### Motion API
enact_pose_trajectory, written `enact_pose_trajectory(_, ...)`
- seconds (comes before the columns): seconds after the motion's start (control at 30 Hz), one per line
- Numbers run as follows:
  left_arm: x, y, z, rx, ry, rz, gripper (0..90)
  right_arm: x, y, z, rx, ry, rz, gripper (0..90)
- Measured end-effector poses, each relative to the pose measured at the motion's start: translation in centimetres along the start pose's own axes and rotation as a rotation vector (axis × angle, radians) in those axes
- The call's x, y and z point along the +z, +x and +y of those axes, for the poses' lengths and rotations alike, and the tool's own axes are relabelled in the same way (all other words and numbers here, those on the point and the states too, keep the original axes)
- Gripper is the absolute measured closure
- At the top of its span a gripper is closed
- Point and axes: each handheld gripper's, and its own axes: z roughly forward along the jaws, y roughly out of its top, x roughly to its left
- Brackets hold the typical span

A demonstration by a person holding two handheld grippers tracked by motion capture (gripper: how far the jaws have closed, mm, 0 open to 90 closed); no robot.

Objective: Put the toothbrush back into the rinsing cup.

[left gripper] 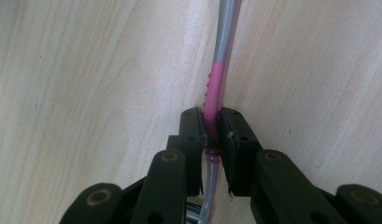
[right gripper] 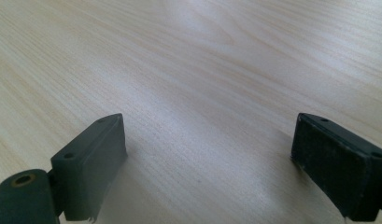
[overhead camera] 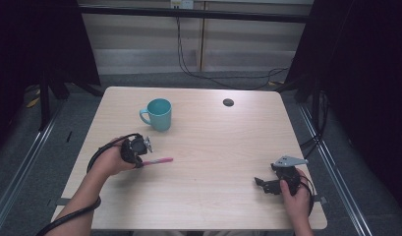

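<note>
One wooden table (overhead camera: 203,147) carries a teal mug (overhead camera: 158,114) at eleven o'clock. Left gripper (overhead camera: 138,158), at nine, is clamped on a pink toothbrush (overhead camera: 158,161) lying flat. Right gripper (overhead camera: 261,184), at four, gapes wide, holding nothing.

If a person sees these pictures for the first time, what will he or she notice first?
Probably the pink and clear toothbrush lying on the wooden table, because the left gripper is shut on its pink handle at the table's left side. Next comes the teal mug, standing upright farther back, apart from the toothbrush. The right gripper rests near the front right corner with its jaws wide open and nothing between them.
</note>
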Motion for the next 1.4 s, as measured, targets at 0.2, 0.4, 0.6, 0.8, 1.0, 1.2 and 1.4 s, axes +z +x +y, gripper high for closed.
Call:
enact_pose_trajectory(0.2, 0.0, 0.1, -0.2, -0.034, -0.013, -0.003, 80.0, 0.0, 0.0, 0.0, 0.0, 0.0, 0.0, 9.6)
enact_pose_trajectory(0.4, -0.3, -0.1, 0.2, -0.09, -0.04, -0.042, 80.1, 0.0, 0.0, 0.0, 0.0, 0.0, 0.0, 9.5)
enact_pose_trajectory(0.6, -1.6, -0.3, 1.0, -0.088, -0.057, -0.028, 80.1, 0.0, 0.0, 0.0, -0.001, 0.0, 0.001, 9.5)
enact_pose_trajectory(0.8, -2.4, -0.5, 1.5, -0.092, -0.045, -0.034, 80.1, 0.0, 0.0, 0.0, -0.004, 0.001, -0.003, 9.1)
enact_pose_trajectory(1.0, -3.1, -0.8, 1.7, -0.106, -0.043, -0.032, 80.1, 0.1, 0.0, 0.0, -0.007, 0.0, -0.002, 9.0)
enact_pose_trajectory(1.2, -3.3, -1.3, 2.4, -0.115, -0.06, -0.041, 80.1, 0.0, 0.0, 0.0, -0.007, 0.0, -0.002, 9.1)
enact_pose_trajectory(1.4, -3.5, -1.7, 3.5, -0.094, -0.079, -0.041, 80.1, 0.1, 0.0, 0.0, -0.006, 0.0, -0.002, 9.1)
